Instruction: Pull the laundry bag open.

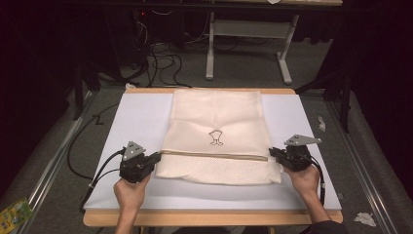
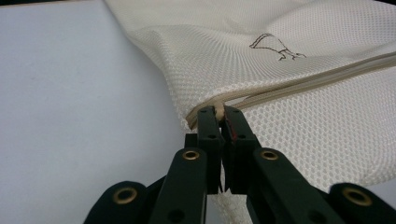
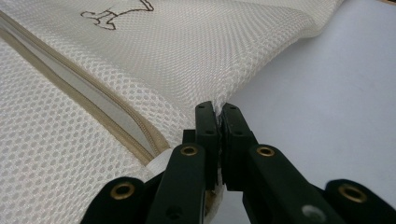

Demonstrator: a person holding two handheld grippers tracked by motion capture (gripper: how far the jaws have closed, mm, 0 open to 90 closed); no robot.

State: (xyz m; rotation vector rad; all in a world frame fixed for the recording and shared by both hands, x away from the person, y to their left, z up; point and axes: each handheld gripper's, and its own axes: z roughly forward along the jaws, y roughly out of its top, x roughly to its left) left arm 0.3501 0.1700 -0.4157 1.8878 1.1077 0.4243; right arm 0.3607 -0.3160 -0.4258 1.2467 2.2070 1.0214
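High view: showed a cream mesh laundry bag [image 1: 216,136] spread flat on a white board [image 1: 136,117] atop a wooden table [image 1: 209,218], far end reaching the board's far edge, near end well short of the near edge. Bore a small dark line drawing [image 1: 215,138] near the middle and a beige zipper [image 1: 214,155] running straight across from side to side, just nearer than the drawing. Left gripper [image 1: 157,158] met the bag's left edge at the zipper line, held by the left hand [image 1: 130,191]; right gripper [image 1: 272,153] met the right edge at the same line, held by the right hand [image 1: 306,178]. Both forearms came in from the bottom, cables trailing off each tool. Beyond the table, grey carpet, tangled cables and a white table frame [image 1: 248,44]; a green packet [image 1: 13,214] lay on the floor at lower left.

Left gripper view: jaws pressed together, pinching the zipper's end [image 2: 217,110] where the mesh edge folds; mesh bag [image 2: 289,84] stretched off to the right, white board [image 2: 84,102] to the left.

Right gripper view: jaws likewise clamped tight on the bag's side edge [image 3: 218,106], just beside the zipper's end [image 3: 140,135]; mesh [image 3: 177,60] rose gently away from the board [image 3: 327,93] near the pinch.
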